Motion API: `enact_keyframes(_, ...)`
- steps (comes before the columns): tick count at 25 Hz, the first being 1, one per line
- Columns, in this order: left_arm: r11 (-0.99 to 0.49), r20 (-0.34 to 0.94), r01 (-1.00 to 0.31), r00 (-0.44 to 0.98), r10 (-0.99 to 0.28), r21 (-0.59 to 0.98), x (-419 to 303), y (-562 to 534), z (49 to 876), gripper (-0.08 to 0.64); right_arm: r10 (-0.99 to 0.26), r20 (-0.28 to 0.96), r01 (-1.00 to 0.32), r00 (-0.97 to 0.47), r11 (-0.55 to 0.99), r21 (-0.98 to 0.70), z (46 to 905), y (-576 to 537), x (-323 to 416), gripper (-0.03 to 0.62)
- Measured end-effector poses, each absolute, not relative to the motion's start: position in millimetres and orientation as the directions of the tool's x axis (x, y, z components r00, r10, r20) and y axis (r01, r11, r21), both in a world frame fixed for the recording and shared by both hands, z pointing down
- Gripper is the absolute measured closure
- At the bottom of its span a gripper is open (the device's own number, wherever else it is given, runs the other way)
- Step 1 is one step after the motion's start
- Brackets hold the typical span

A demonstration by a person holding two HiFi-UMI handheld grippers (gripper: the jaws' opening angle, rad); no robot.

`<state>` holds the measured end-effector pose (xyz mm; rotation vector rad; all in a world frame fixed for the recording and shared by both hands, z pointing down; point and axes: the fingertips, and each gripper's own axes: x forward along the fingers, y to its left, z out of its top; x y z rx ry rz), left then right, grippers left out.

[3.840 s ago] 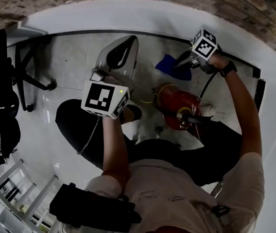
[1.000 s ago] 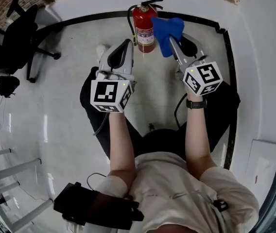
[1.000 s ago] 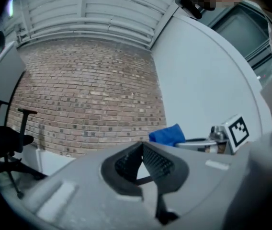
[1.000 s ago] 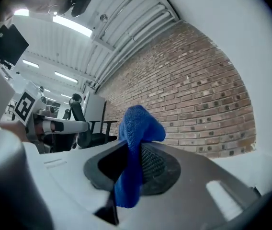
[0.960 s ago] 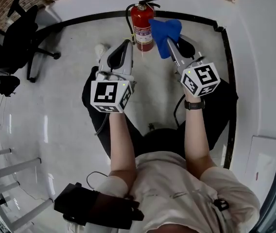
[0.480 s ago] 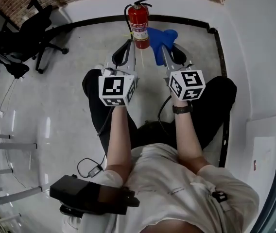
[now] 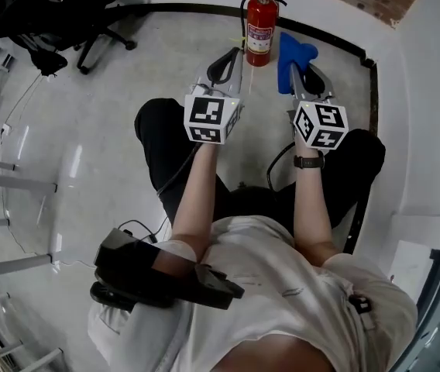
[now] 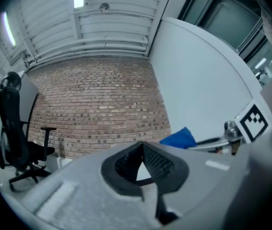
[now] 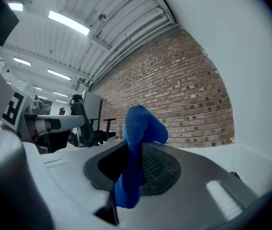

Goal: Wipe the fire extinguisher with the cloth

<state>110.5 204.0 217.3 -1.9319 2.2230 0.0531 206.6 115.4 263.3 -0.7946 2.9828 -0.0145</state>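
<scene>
Okay, wide pale floor (image 7: 88, 130) below, and the person (image 7: 266, 285) stands over it in a light shirt, both arms stretched forward. Black office chairs (image 7: 65, 14) sit off at the far left, well apart from the action. Up at the foot of the white wall, the red fire extinguisher (image 7: 259, 23) stands upright on the floor with its black handle on top. The left hand-held gripper (image 7: 228, 60) points in just left of the extinguisher; its own view shows the jaws meeting at the tips with nothing between them, and a brick wall (image 8: 97, 109) beyond. The right hand-held gripper (image 7: 293, 72) is clamped on the blue cloth (image 7: 293, 53), which pokes up past its tips, just right of the extinguisher. Whether cloth and cylinder touch, I can't tell. In the right gripper view the cloth (image 9: 138, 128) is pinched between the jaws and hangs down.
</scene>
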Motion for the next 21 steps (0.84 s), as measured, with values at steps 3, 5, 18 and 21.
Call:
enact_keyframes(3,0.163,-0.178,-0.981,-0.143,-0.974,-0.105,94,203,217,0.558,-0.497,-0.032,-0.497,-0.867,0.868,-0.027,269,116,199,0.526)
enact_keyframes(5,0.159,-0.172,-0.983,-0.142,-0.975,-0.092,91,204,218,0.558,-0.495,-0.020,-0.495,-0.869,0.869,-0.020,271,118,196,0.526)
enact_keyframes(18,0.137,-0.163,-0.988,-0.124,-0.979,-0.071,97,198,229,0.558,-0.507,0.002,-0.507,-0.862,0.862,0.009,271,121,204,0.526)
enact_keyframes(21,0.130,-0.150,-0.989,-0.118,-0.982,-0.070,98,200,234,0.558,-0.520,0.011,-0.520,-0.854,0.854,0.002,277,124,207,0.526)
